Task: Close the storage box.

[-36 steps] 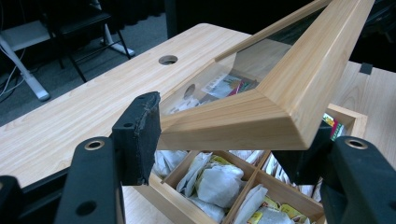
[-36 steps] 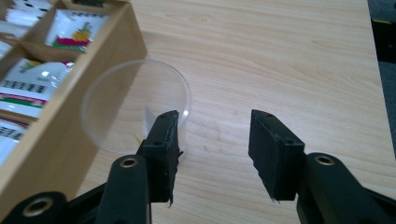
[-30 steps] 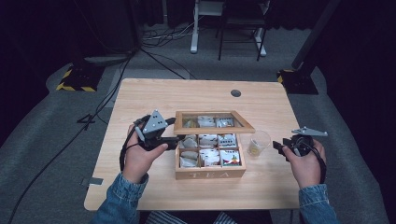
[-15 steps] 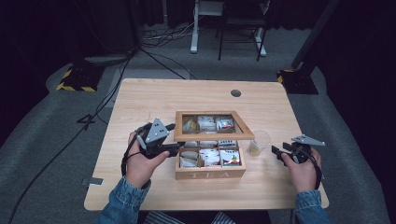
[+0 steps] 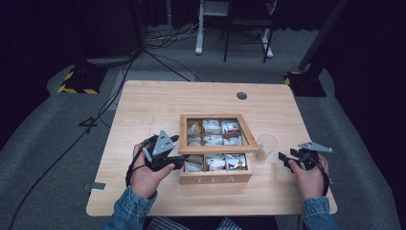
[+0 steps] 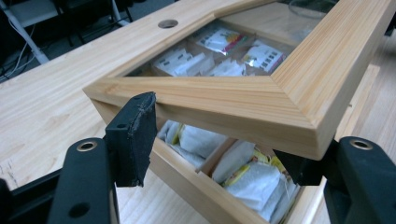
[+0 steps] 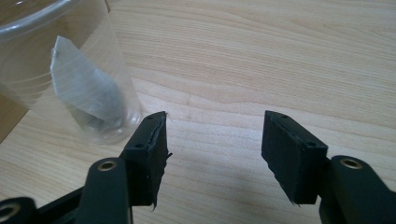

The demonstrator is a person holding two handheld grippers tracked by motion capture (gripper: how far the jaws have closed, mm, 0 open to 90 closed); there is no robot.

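Near desk's front edge: tea box (image 5: 215,178)
Left tongs (image 6: 224,140): jaws have just widened, straddling lid (image 6: 299,93) corner
Right tongs (image 7: 212,149): open, beside cup (image 7: 70,70)

Light wood worktop (image 5: 158,105) with round cable hole (image 5: 242,95) at 1 o'clock, grey carpet floor (image 5: 57,129), white desk legs (image 5: 198,28) at 12, hazard-striped base (image 5: 75,86) at 10, dark surroundings.

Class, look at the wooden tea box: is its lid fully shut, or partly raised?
Partly raised. In the left gripper view the lid slopes above the tea box, with tea bags visible through the gap.
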